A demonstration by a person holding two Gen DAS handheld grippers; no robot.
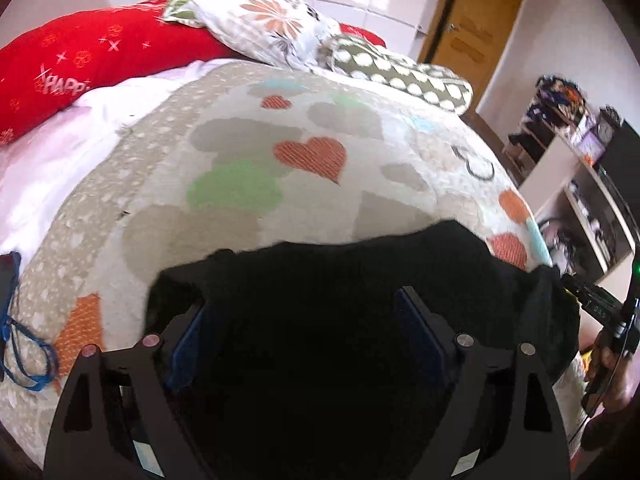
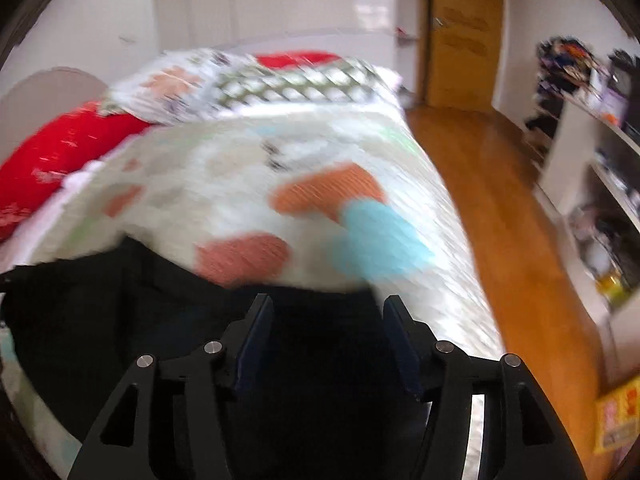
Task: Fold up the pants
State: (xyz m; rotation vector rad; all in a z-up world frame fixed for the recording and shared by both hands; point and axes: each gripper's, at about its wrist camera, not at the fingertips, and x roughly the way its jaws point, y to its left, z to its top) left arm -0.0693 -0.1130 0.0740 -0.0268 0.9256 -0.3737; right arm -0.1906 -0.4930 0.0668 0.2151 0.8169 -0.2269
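Observation:
The black pants [image 1: 340,264] lie bunched on the heart-patterned blanket [image 1: 280,152] at the near end of the bed. My left gripper [image 1: 304,296] hangs just above them, its jaws wide apart, and no cloth is pinched between its blue pads. In the blurred right wrist view the pants [image 2: 120,300] spread to the left and under my right gripper [image 2: 328,301]. Its jaws stand apart over the cloth's right edge with a plain gap between the pads. At the right edge of the left wrist view, a person's hand [image 1: 604,364] holds the other tool.
A red pillow [image 1: 80,64], a floral pillow [image 1: 260,20] and a dotted pillow [image 1: 400,72] lie at the head of the bed. A blue cord [image 1: 24,356] rests at the left edge. Wooden floor [image 2: 500,200], cluttered shelves [image 2: 600,200] and a door [image 2: 460,40] are to the right.

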